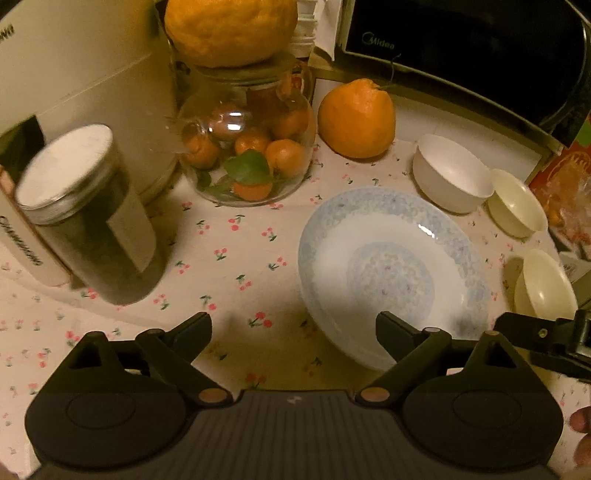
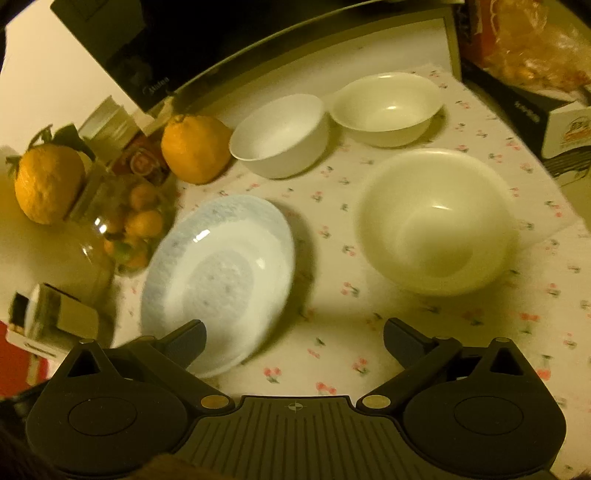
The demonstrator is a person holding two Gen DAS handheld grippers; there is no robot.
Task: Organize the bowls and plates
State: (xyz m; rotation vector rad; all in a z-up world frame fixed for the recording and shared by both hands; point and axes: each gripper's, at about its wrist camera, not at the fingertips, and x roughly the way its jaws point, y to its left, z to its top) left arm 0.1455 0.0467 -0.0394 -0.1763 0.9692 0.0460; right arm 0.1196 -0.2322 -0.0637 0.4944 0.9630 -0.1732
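- Jaws of the left gripper (image 1: 293,330) stand spread, holding nothing; its right finger overlaps the near rim of the blue-patterned white glass plate (image 1: 391,273)
- Right gripper (image 2: 293,338) likewise gapes, empty
- Beyond the plate, 1 white ceramic bowl (image 2: 280,134) touches 1 of 2 cream plastic bowls (image 2: 386,107); the other (image 2: 436,221) sits nearer, alone, on the cherry-print tablecloth (image 2: 332,347)

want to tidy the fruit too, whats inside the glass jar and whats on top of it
Inside the glass jar: small oranges with green leaves. A big orange fruit sits on top. Fruit at the jar's back is hidden.
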